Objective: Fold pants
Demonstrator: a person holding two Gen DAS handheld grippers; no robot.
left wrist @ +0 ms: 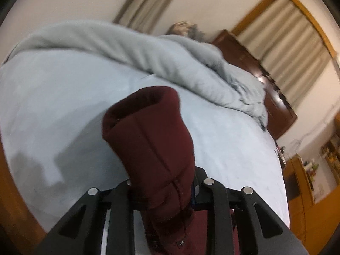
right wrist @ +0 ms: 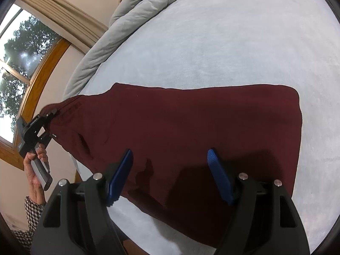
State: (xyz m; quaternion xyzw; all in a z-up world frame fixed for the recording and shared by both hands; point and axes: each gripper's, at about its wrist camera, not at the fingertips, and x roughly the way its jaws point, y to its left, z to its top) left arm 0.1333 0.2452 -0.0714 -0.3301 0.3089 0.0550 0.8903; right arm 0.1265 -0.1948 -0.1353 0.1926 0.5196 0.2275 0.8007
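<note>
Both fisheye views bend straight lines hard at their dark rounded edges, and the left wrist picture is soft with motion blur, worst on the striped beige curtains [left wrist: 282, 48]. Daylight enters through the wood-framed window [right wrist: 19, 68] (sky blown out white), and the right gripper [right wrist: 170, 170] throws a dense shadow across the maroon fabric pants [right wrist: 191, 116].

bed: pale blue sheet [right wrist: 212, 42] | far: grey duvet [left wrist: 127, 48] bunched | headboard [left wrist: 244, 59]: dark wood | window [right wrist: 19, 63]: wood-framed, daylight, trees | curtains [left wrist: 286, 48]: beige

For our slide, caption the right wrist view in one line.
Right gripper, jaws open, above maroon pants on the bed; left gripper grips one end.
</note>
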